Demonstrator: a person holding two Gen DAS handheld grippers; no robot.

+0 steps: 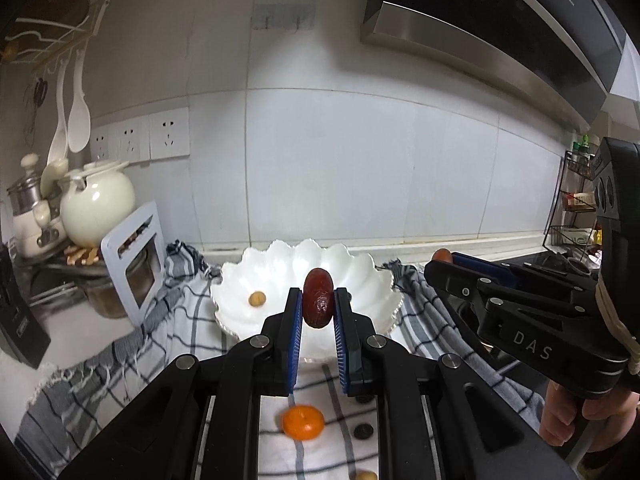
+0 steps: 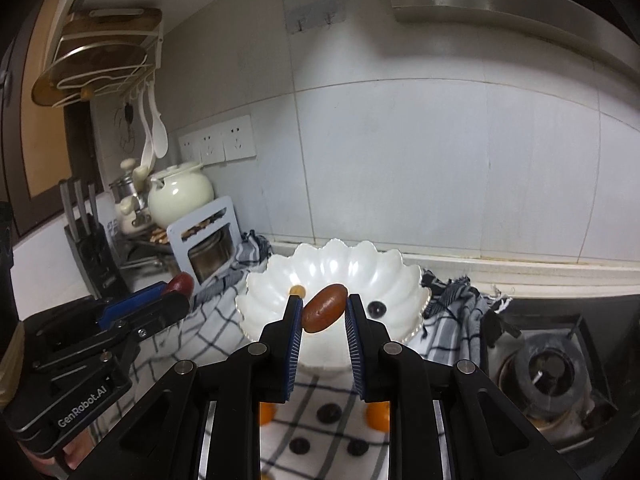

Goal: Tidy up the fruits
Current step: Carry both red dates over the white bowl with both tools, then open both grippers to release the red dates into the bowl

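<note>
My left gripper [image 1: 318, 300] is shut on a dark red date [image 1: 318, 296], held upright above the near side of the white scalloped bowl [image 1: 360, 280]. A small tan fruit [image 1: 257, 299] lies in the bowl. My right gripper [image 2: 323, 307] is shut on a reddish-brown date [image 2: 324, 307], tilted, over the same bowl [image 2: 400, 280], which also holds a dark round fruit [image 2: 377, 309]. Each gripper shows in the other's view: the right one [image 1: 444, 260] at right, the left one [image 2: 180, 286] at left. An orange [image 1: 303, 422] and dark berries [image 2: 329, 413] lie on the checked cloth [image 1: 120, 360].
A cream teapot [image 1: 98, 206], a grey jar holder [image 1: 136, 264] and a knife block [image 2: 94, 256] stand at the left. A gas burner [image 2: 548, 376] lies to the right of the cloth, a wire rack [image 1: 576, 208] at far right. A range hood [image 1: 500, 32] hangs overhead.
</note>
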